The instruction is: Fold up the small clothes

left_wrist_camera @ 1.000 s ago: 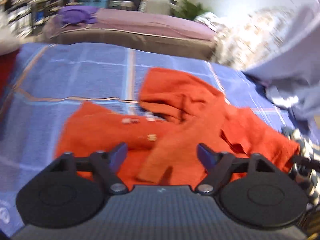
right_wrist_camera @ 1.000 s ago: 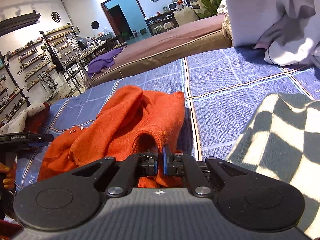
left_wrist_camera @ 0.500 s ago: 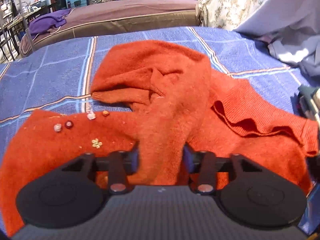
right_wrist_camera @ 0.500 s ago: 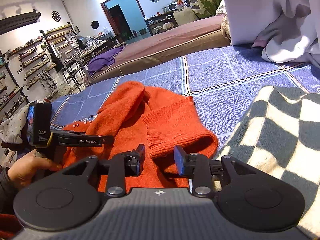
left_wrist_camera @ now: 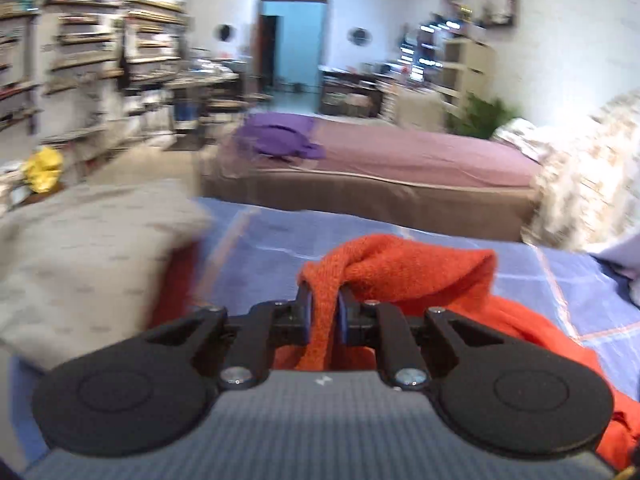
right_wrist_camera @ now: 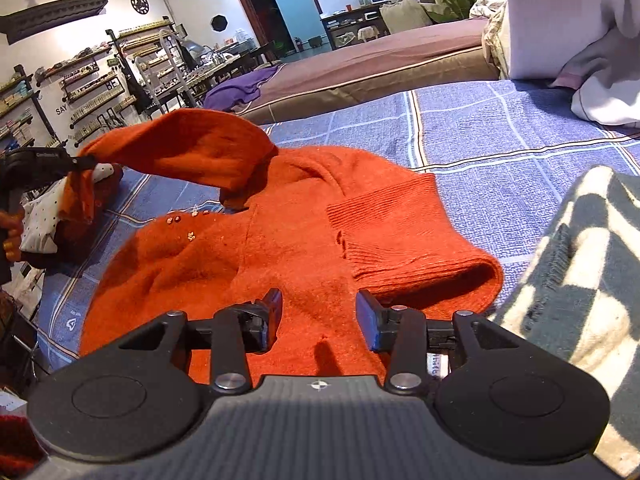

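Note:
An orange knitted sweater (right_wrist_camera: 280,240) lies on the blue checked bedsheet (right_wrist_camera: 500,128). My left gripper (left_wrist_camera: 323,312) is shut on the sweater's sleeve (left_wrist_camera: 400,268) and holds it lifted above the sheet. In the right wrist view the left gripper (right_wrist_camera: 80,162) is at the far left, and the sleeve (right_wrist_camera: 180,148) stretches from it to the sweater's body. My right gripper (right_wrist_camera: 318,318) is open and empty, low over the sweater's near part, next to its ribbed hem (right_wrist_camera: 400,232).
A grey-and-cream checked garment (right_wrist_camera: 580,280) lies at the right. A beige dotted garment (left_wrist_camera: 80,260) lies at the left on something red. White bedding (right_wrist_camera: 580,40) is at the far right. A brown bed (left_wrist_camera: 380,172) with a purple cloth (left_wrist_camera: 280,138) stands behind.
My left gripper closed on the sleeve and raised it up and to the left. My right gripper let go of the hem and opened wider.

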Action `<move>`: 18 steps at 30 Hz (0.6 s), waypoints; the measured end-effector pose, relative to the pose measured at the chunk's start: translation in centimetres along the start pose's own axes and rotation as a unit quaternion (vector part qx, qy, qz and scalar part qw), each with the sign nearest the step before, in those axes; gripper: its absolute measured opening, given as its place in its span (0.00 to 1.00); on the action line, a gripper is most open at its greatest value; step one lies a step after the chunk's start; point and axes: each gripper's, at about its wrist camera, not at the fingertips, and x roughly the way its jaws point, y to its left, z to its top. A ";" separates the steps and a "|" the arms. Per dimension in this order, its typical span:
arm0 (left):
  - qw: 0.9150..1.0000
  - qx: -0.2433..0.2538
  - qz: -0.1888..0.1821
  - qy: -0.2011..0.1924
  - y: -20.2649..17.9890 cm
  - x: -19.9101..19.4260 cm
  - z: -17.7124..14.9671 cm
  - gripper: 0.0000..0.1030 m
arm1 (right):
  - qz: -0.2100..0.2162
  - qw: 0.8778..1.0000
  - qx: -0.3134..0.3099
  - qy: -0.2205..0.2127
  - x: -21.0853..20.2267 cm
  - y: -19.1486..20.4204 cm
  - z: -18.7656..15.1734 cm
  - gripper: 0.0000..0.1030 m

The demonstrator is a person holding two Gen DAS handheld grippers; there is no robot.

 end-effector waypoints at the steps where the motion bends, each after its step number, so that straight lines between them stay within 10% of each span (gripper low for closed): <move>1: 1.000 -0.013 0.019 -0.001 1.6 -0.4 -0.3 0.12 | 0.002 1.000 -0.002 0.002 0.2 0.2 0.0 0.70; 10: 0.989 -0.066 0.109 0.075 10.6 -1.6 -6.8 0.22 | 0.022 0.999 -0.024 0.032 2.6 2.0 -0.1 0.80; 14: 0.988 -0.084 0.074 0.102 9.9 -1.4 -9.2 0.65 | 0.040 0.998 -0.046 0.032 3.8 3.7 0.0 0.85; 18: 0.988 -0.080 -0.011 0.130 6.1 -0.5 -11.3 0.70 | 0.039 0.994 -0.102 0.016 6.0 5.9 1.0 0.90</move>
